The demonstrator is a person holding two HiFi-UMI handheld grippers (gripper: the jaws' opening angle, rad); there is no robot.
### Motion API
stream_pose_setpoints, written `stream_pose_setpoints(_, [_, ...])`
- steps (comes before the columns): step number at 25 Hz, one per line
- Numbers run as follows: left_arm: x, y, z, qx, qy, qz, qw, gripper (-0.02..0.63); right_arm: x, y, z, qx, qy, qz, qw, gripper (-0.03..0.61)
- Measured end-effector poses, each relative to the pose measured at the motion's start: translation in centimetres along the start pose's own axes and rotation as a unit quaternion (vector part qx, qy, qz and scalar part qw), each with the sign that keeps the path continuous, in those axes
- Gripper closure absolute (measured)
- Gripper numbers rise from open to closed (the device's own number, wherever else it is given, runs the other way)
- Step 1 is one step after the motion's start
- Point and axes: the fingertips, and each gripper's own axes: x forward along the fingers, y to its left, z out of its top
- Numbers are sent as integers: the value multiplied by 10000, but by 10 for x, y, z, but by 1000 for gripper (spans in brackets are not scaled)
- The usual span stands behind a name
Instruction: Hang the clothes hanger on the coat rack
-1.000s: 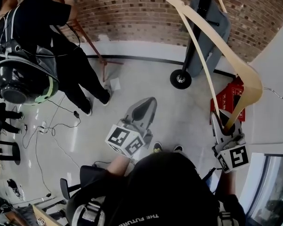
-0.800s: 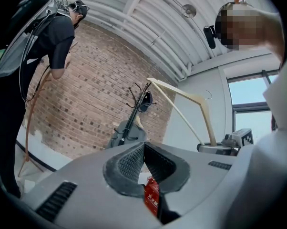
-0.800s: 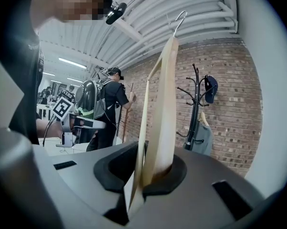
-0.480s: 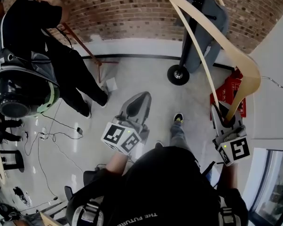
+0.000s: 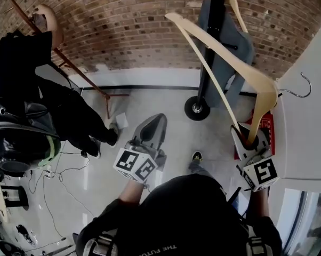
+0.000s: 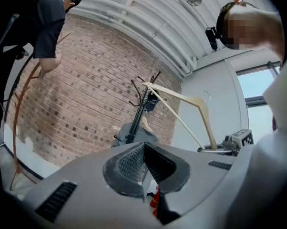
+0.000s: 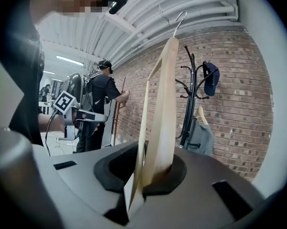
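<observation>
A pale wooden clothes hanger [image 5: 240, 65] with a metal hook [image 5: 299, 87] stands up out of my right gripper [image 5: 249, 137], which is shut on its lower end. The right gripper view has the hanger [image 7: 165, 104] clamped between the jaws of that gripper [image 7: 153, 171]. The black coat rack [image 5: 197, 109] stands by the brick wall just beyond the hanger, and it also appears in the right gripper view [image 7: 191, 99]. My left gripper [image 5: 159, 120] is to the left of the rack, shut and holding nothing. The left gripper [image 6: 144, 147] points towards the rack [image 6: 138, 113].
A grey garment [image 5: 230, 47] on another wooden hanger hangs from the rack. A red crate [image 5: 267, 122] lies on the floor near a white wall [image 5: 304, 132] at right. A person in black [image 5: 22, 68] stands at left beside a reddish wooden stand [image 5: 80, 76]. Cables cross the floor.
Both grippers have moved closer to the brick wall and the coat rack, with the hanger still clamped in the right one. The rack's base now sits nearer to the hanger.
</observation>
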Motion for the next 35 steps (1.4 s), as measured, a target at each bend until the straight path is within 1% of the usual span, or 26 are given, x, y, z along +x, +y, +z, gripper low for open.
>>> stream_pose_setpoints(4, [59,-1,7,33,5,-31,10000,595,23,-51,-3,-127,157,101,9997,532])
stream_pose_setpoints(8, [109,3,8,53,82,-23,9999,595,46,-97,-6,-45,236,152,9996,532])
stream_pose_setpoints(15, [167,11,3,169,142,64,9997,595,77,-158,-18,-78,326,351,9988,532])
stream_pose_setpoints(19, [185,20,1,139,197,126,9996,595,93,-180,-21,-135,453,448,9979,532])
stream_pose_setpoints(24, [206,34,3,76,252,108,9996,595,115,-201,-19,-224,666,525,9961,532])
stream_pose_setpoints(30, [243,58,9,114,201,-189,9996,595,147,-226,-18,-390,922,505,9937,532])
stream_pose_setpoints(35, [276,78,25,136,128,-367,9992,595,175,-248,-10,-421,1028,481,9926,532])
